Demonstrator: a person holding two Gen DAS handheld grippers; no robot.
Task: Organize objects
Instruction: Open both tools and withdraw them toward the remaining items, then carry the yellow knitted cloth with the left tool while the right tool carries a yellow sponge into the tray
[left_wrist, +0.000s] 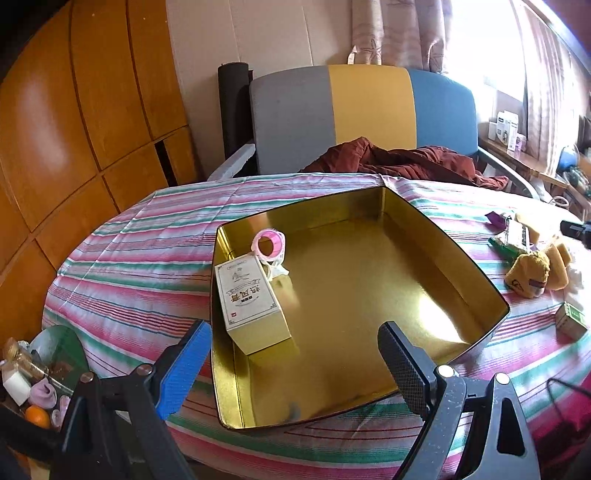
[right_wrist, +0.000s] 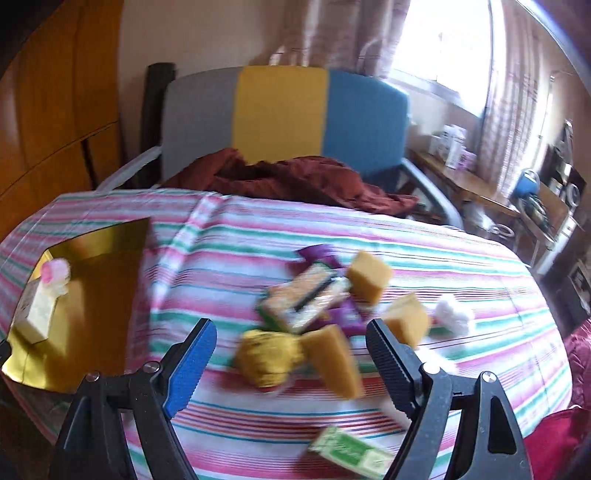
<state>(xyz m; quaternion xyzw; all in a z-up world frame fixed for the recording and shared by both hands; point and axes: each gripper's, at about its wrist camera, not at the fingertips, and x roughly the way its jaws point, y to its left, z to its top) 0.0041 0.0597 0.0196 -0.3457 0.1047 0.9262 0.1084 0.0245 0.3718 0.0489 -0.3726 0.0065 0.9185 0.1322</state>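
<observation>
**Loose clutter waits beside the gold tin**

On the striped tablecloth (right_wrist: 332, 236), the gold tin (left_wrist: 369, 295) holds a white box (left_wrist: 251, 295). Right of it lie soft sponges (right_wrist: 369, 277) (likely light, squashy; pinch mid-body). Both the left gripper (left_wrist: 291, 365) and right gripper (right_wrist: 288, 362) gape empty.

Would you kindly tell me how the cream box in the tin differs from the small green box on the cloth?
The cream box is larger and pale with dark lettering; the green box is smaller and green-printed. The cream box stands inside the gold tin; the green box lies outside it on the striped tablecloth. Both are rectangular cartons.
</observation>
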